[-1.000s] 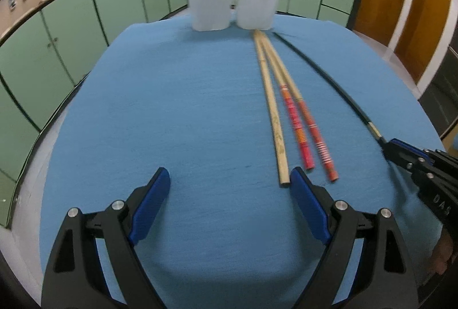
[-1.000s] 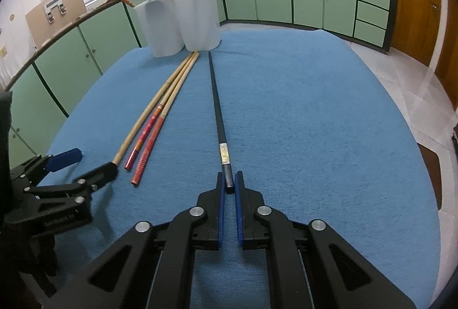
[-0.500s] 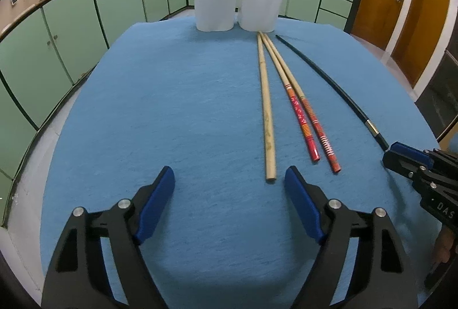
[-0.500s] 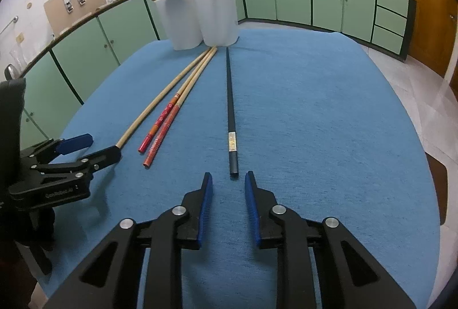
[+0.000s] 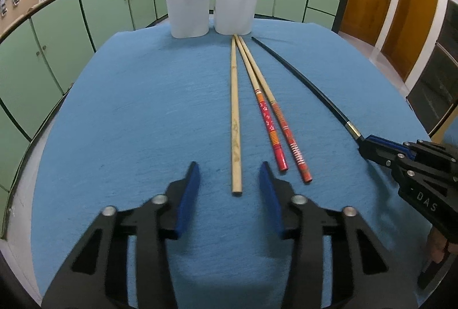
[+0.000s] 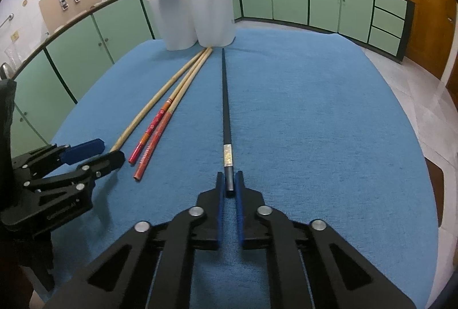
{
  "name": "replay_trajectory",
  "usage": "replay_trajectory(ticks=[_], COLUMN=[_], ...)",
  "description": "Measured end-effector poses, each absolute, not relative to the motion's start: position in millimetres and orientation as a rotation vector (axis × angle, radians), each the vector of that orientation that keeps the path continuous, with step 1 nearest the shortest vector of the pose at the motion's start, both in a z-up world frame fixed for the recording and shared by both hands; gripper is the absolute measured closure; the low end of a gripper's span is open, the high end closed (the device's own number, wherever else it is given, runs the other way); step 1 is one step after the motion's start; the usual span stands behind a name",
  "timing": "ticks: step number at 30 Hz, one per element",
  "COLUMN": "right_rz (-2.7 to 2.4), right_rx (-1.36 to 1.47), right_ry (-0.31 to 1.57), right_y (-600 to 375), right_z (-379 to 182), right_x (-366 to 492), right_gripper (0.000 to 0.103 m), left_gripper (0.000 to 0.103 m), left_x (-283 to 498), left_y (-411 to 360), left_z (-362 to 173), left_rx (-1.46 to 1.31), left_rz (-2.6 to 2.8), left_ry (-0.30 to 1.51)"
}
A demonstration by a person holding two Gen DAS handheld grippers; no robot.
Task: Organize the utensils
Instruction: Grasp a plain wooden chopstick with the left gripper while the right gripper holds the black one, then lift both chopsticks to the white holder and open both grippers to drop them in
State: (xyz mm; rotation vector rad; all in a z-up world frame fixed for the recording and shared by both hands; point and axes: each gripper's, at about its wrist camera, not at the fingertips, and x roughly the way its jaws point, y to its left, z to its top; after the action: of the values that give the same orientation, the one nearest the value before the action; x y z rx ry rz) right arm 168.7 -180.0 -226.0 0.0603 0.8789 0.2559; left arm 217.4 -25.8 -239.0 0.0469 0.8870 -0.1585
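Right wrist view shows the right claw (image 6: 228, 186) clamped on the black chopstick's (image 6: 224, 108) near end on the blue worktop (image 6: 315, 108), while the left claw (image 5: 229, 180) is closing around the plain wooden chopstick (image 5: 234, 108), pads not yet touching; next, I judge, lift both into the 2 white cups (image 6: 211, 14).

Four chopsticks lie lengthwise on the blue surface (image 5: 128, 114) — a plain bamboo one (image 5: 235, 120), two red-patterned ones (image 5: 269, 120) side by side, a black one (image 6: 225, 108) — before two white cups (image 5: 211, 5).
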Motion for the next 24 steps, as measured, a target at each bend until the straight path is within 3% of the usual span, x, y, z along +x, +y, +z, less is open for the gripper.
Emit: replay_trajectory(ticks=[2,4,13,24], right_rz=[0.251,0.243,0.248,0.25], right_rx=[0.049,0.031,0.027,0.012], right_ry=[0.877,0.875,0.85,0.722], right_y=[-179,-177,-179,-190], right_z=[-226,-225,-209,-139], right_x=[169,168,159,156], right_gripper=[0.096,0.096,0.097,0.097], left_gripper=[0.08,0.097,0.097,0.097], left_x=[218,217,210,188], left_y=[-29,-32,-25,-10], left_z=[-239,-239,-222,-134], left_rx=[0.059,0.063,0.04,0.042], left_rz=[-0.151,-0.154,-0.161,-0.165], left_ry=[0.885,0.885,0.863,0.686])
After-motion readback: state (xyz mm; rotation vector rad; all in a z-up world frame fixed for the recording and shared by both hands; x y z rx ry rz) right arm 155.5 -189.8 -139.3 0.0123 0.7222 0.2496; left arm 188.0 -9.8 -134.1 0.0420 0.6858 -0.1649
